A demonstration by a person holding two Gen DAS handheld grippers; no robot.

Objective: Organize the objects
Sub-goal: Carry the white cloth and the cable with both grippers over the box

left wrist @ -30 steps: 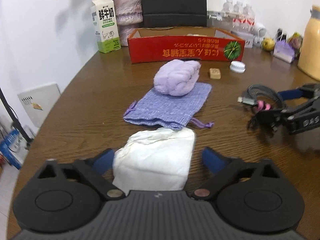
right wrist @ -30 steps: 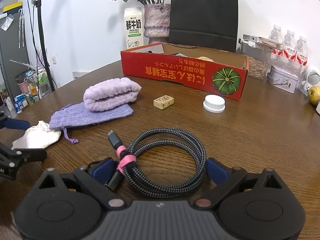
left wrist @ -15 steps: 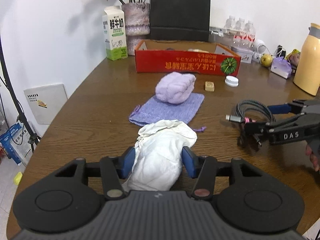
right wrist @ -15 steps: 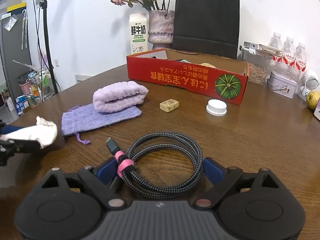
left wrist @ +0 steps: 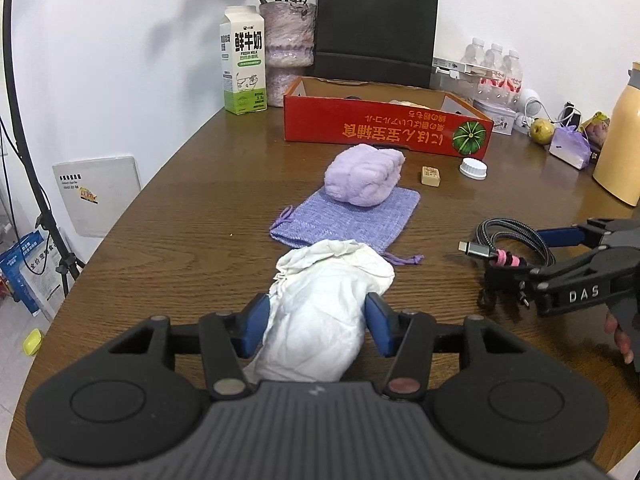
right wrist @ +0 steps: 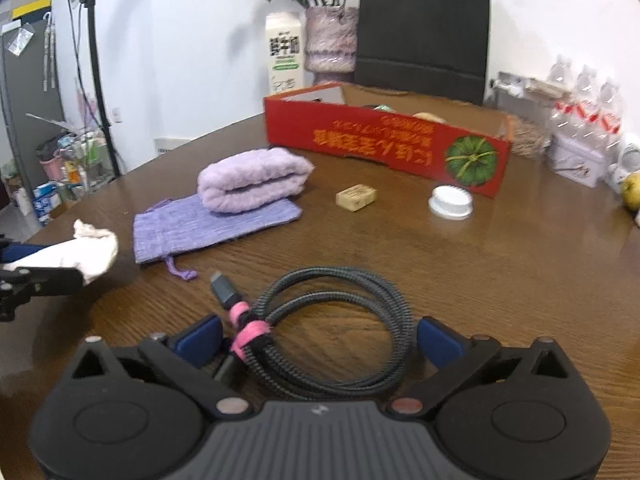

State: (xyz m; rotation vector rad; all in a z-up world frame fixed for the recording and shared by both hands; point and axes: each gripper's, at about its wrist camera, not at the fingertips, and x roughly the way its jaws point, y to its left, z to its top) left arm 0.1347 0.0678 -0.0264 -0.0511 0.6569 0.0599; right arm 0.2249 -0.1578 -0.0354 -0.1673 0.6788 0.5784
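My left gripper [left wrist: 316, 328] is shut on a white cloth pouch [left wrist: 320, 312] and holds it above the table; the pouch also shows at the left of the right wrist view [right wrist: 86, 250]. My right gripper [right wrist: 320, 340] holds a coiled black braided cable [right wrist: 336, 332] with a pink tie between its fingers, lifted off the table; the cable also shows in the left wrist view [left wrist: 516, 240]. A folded lilac towel [left wrist: 364, 174] lies on a flat purple drawstring bag [left wrist: 352, 216]. A red cardboard box [left wrist: 384, 124] stands open behind them.
A small tan block [left wrist: 431, 176] and a white lid [left wrist: 473, 168] lie before the box. A milk carton [left wrist: 243, 66], a vase [left wrist: 286, 48] and a black paper bag [left wrist: 374, 26] stand at the back. Water bottles [left wrist: 496, 66] and a yellow jug [left wrist: 622, 136] are at the right.
My left gripper closed on the white pouch and lifted it off the table. My right gripper lifted with the cable between its fingers.
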